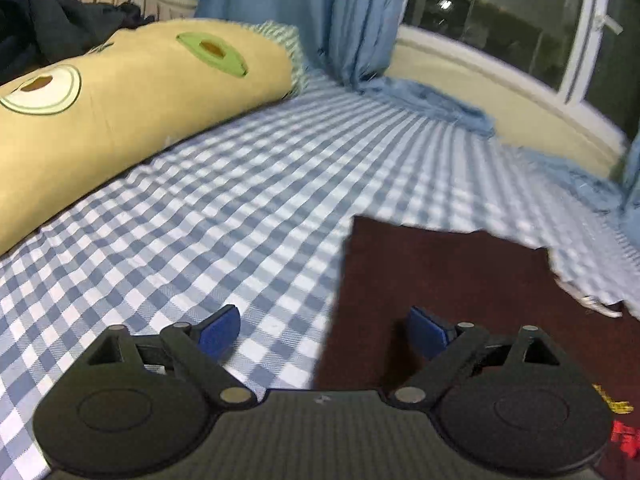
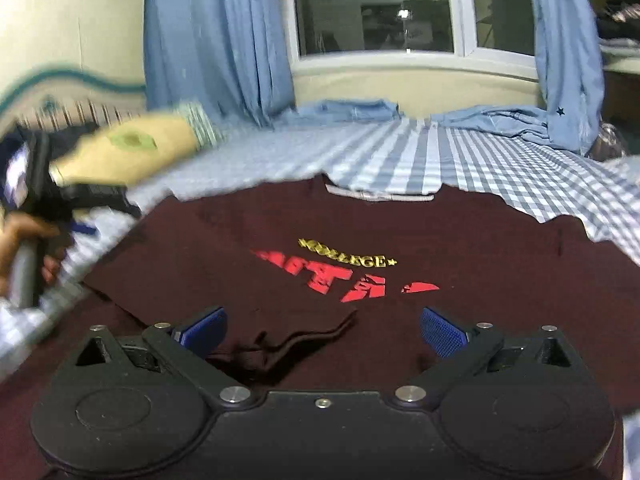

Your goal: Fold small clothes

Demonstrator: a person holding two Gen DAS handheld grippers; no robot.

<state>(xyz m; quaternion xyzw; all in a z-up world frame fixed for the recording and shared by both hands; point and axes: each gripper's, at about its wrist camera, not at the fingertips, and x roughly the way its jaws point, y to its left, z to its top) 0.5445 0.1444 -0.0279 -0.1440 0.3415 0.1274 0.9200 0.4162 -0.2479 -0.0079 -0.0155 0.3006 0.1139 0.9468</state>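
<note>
The maroon T-shirt (image 2: 460, 240) lay flat on the checked bed (image 1: 240, 200), one sleeve already folded in. It looked soft, light and floppy, best pinched at a hem corner. The left gripper (image 1: 326, 330) and the right gripper (image 2: 322, 330) were both wide open and empty.

Matt maroon cloth T-shirt (image 2: 460, 240) lies on a woven checked cotton-like bedsheet (image 1: 240, 208).

A yellow bolster pillow (image 1: 132, 92) lies on the checked bedsheet (image 1: 240, 220) near blue curtains (image 2: 216, 40).
</note>
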